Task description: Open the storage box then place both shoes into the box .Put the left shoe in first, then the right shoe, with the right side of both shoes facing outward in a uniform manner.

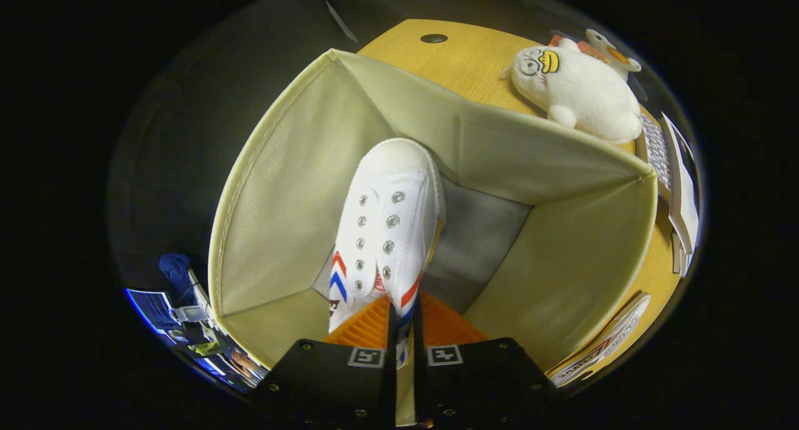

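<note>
The gripper (402,330), nearly closed, pinches the shoe (384,230) by its heel over the open storage box (281,186) (centre frame); it should lower gently, toe-first, before releasing.

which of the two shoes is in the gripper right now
The white shoe hanging inside the open storage box, pinched between the fingers. The other shoe lies on the table outside the box.

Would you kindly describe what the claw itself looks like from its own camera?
The claw has two blocky, flat-topped halves with small screws along their edges. Each half carries a square black-and-white marker near the inner edge. Two thin ribbed fingers run forward, close together.
</note>
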The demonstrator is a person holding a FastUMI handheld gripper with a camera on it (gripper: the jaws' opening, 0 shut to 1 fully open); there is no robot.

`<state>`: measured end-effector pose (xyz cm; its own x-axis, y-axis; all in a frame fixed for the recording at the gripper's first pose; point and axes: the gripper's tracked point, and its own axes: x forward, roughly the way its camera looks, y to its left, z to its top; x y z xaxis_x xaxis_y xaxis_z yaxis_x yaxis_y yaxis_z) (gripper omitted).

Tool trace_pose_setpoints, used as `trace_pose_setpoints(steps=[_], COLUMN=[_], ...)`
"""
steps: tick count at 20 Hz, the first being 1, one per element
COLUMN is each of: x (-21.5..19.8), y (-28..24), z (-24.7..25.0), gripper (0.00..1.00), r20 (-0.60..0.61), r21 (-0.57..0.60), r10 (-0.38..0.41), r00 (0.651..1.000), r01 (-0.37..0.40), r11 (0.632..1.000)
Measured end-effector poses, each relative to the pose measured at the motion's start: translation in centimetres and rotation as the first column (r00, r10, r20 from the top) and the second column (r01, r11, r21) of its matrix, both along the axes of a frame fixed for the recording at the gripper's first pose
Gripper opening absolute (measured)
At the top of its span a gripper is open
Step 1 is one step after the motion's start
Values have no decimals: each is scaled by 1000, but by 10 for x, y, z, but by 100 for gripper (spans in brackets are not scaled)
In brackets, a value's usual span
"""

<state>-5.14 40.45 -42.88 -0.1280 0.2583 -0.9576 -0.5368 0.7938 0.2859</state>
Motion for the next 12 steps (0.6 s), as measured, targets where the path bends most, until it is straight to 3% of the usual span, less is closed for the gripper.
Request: trace_pose_setpoints(steps=[1,2,3,4,5,12], x=[-3,3,5,8,8,29], y=[3,5,8,11,14,-20], z=[6,15,23,33,44,116], gripper=[30,34,48,53,64,65], r20=[-8,4,12,19,22,79], r21=[5,11,28,48,69,191], r10=[-4,-3,-5,-10,-12,-68], r00=[1000,1000,1000,1000,1000,995], r01=[4,3,5,9,10,52], r11=[1000,1000,1000,999,998,980])
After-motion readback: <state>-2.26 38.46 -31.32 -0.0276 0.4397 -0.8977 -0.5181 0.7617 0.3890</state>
